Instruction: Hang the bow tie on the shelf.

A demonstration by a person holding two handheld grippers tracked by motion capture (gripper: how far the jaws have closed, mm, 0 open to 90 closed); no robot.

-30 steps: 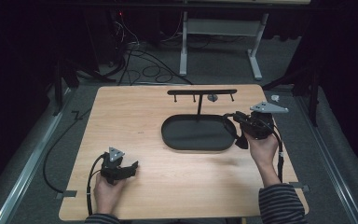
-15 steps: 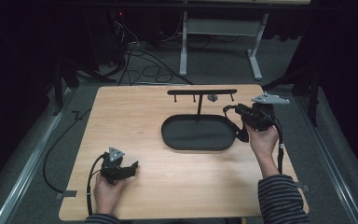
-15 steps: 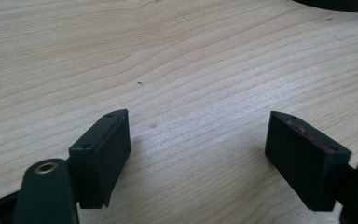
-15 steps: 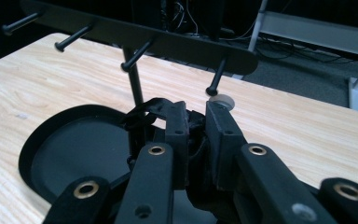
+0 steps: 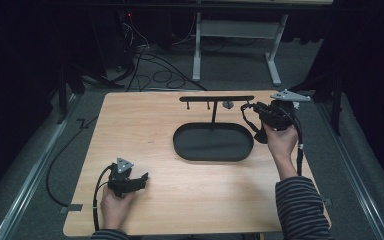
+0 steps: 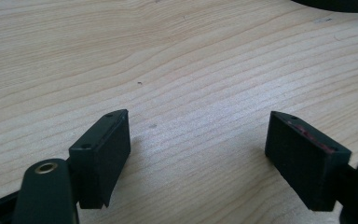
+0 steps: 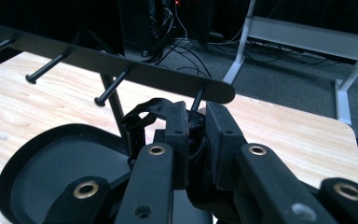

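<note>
- Table (image 5: 145,130): pale wood top, lying under everything; used here as landmark.
- Tray (image 5: 213,143): black oval dish, sitting right of the table's centre, toward the far edge. In the right gripper view its rim (image 7: 42,140) is showing at lower left.
- Rack (image 5: 216,98): thin black bar on a post rising from the tray's far side, running level above the table; short pegs are hanging under it. In the right gripper view the bar (image 7: 112,63) is crossing the top, pegs pointing toward the camera.
- Right gripper (image 5: 260,111): hovering above the table's far right part, just off the right end of the rack. Its jaws are pressing together on a black strap (image 7: 142,112); a loop of strap is sticking out to the left of the pads, close under the end peg. Whether the strap is touching the peg, cannot tell.
- Left gripper (image 5: 141,179): resting low at the table's near left, well apart from the tray. Its jaws are standing spread, nothing between them; bare wood grain is showing between the pads (image 6: 105,154).
- Small grey object (image 5: 227,104): sitting near the rack's bar; too small to identify.
</note>
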